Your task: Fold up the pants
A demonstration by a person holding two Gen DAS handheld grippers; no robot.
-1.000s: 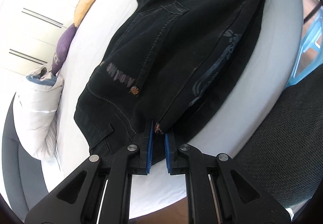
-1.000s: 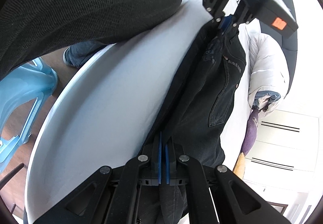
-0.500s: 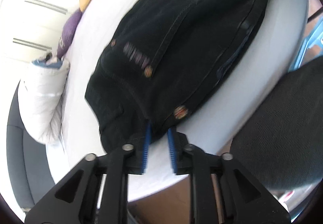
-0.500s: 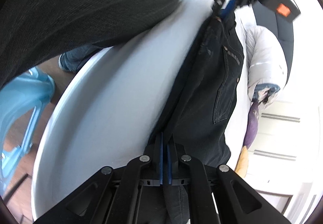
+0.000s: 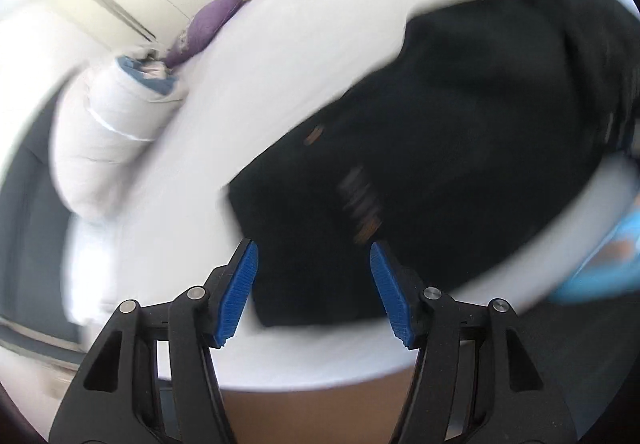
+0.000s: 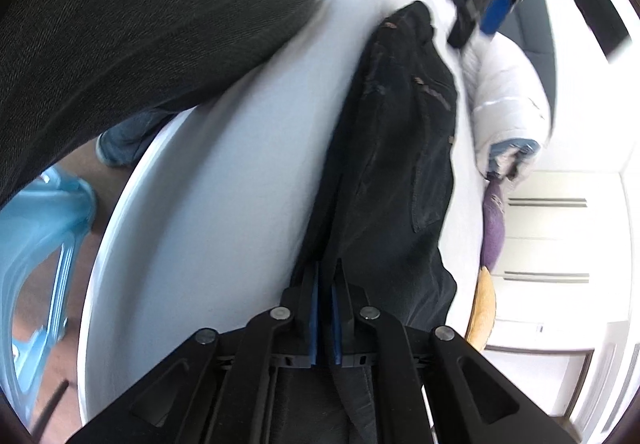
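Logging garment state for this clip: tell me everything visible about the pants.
The pants are black denim with visible seam stitching, a pocket, copper rivets and a blurred brand patch. They lie folded lengthwise in a long strip on the white table, waist end toward the left gripper. That gripper's jaws have just been opening and stand clear of the cloth. The right gripper has fabric between its pads, its jaws just easing apart. Nothing else touches them.

No legible text or labels
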